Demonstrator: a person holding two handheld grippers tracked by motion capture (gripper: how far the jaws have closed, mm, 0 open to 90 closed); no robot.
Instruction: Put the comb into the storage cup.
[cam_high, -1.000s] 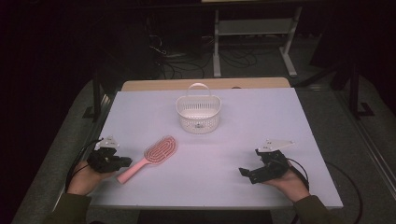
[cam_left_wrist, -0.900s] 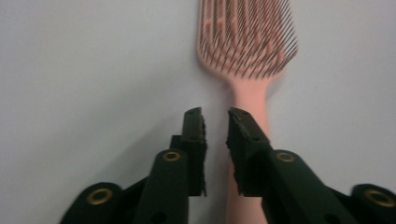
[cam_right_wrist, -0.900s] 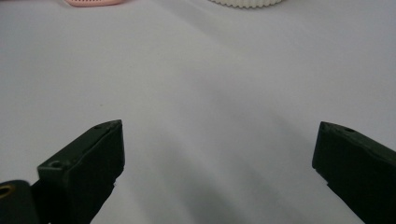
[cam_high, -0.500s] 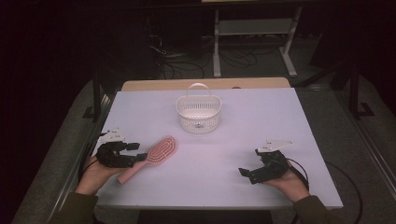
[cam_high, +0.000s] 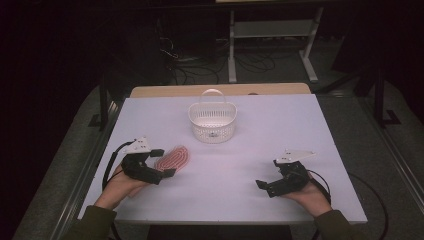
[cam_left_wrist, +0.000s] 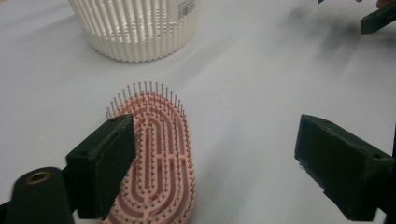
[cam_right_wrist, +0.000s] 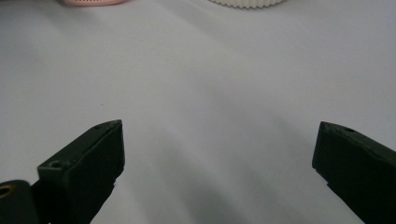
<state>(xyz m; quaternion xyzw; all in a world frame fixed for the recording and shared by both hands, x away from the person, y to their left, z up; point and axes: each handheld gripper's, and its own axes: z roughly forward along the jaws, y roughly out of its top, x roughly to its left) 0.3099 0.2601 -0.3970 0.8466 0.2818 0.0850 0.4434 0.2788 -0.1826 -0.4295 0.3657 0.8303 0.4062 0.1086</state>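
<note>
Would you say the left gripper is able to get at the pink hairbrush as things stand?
Probably yes: the left gripper is open right over the pink hairbrush, which lies flat with nothing covering it, though it sits nearer one jaw.

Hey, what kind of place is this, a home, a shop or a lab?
Probably a lab or recording studio, not a home. A white-topped work table stands in a dark room, loose black cables trail on the floor behind it, and a metal-framed bench stands there too.
</note>
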